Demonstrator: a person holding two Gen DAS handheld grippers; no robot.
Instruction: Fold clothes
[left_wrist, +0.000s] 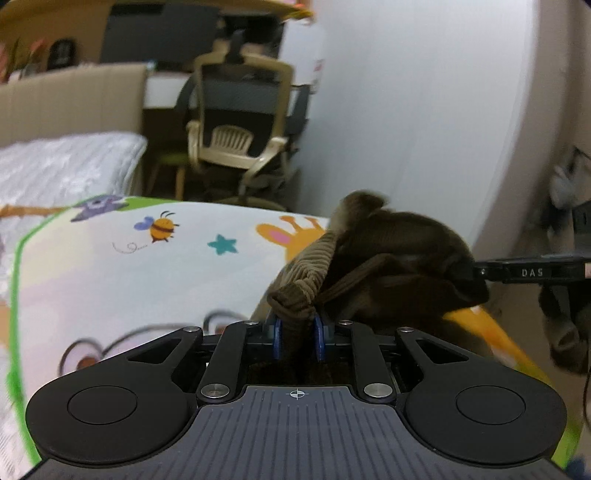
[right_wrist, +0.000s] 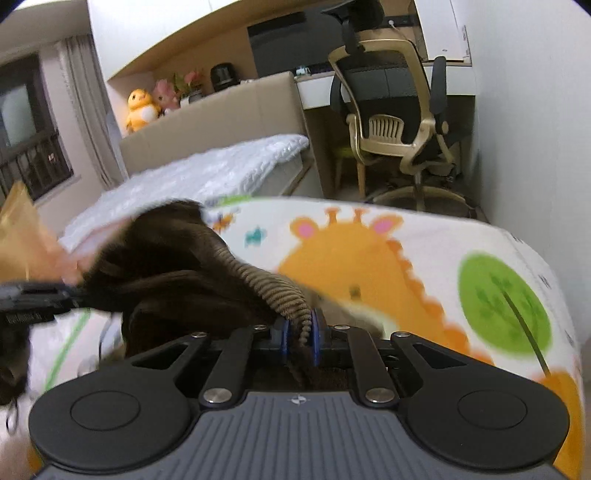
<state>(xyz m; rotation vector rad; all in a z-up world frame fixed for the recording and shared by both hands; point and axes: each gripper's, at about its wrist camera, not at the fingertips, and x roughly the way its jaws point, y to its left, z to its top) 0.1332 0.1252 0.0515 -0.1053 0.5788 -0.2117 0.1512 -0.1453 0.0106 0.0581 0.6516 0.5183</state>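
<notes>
A brown corduroy garment (left_wrist: 391, 251) hangs bunched above a cartoon-print mat (left_wrist: 129, 266). My left gripper (left_wrist: 298, 332) is shut on a ribbed edge of it, the cloth pinched between the blue pads (left_wrist: 277, 338). In the left wrist view the right gripper (left_wrist: 476, 271) reaches in from the right edge and grips the far side of the same garment. In the right wrist view my right gripper (right_wrist: 298, 338) is shut on the garment's ribbed hem (right_wrist: 266, 284), and the left gripper (right_wrist: 75, 295) comes in from the left edge. The brown garment (right_wrist: 166, 258) stretches between them over the mat (right_wrist: 424, 258).
A white quilted bed (right_wrist: 192, 177) with a beige headboard (right_wrist: 221, 110) lies behind the mat. An office chair (right_wrist: 399, 122) stands by a desk near the white wall (left_wrist: 424, 110). Plush toys (right_wrist: 142, 107) sit on the headboard ledge.
</notes>
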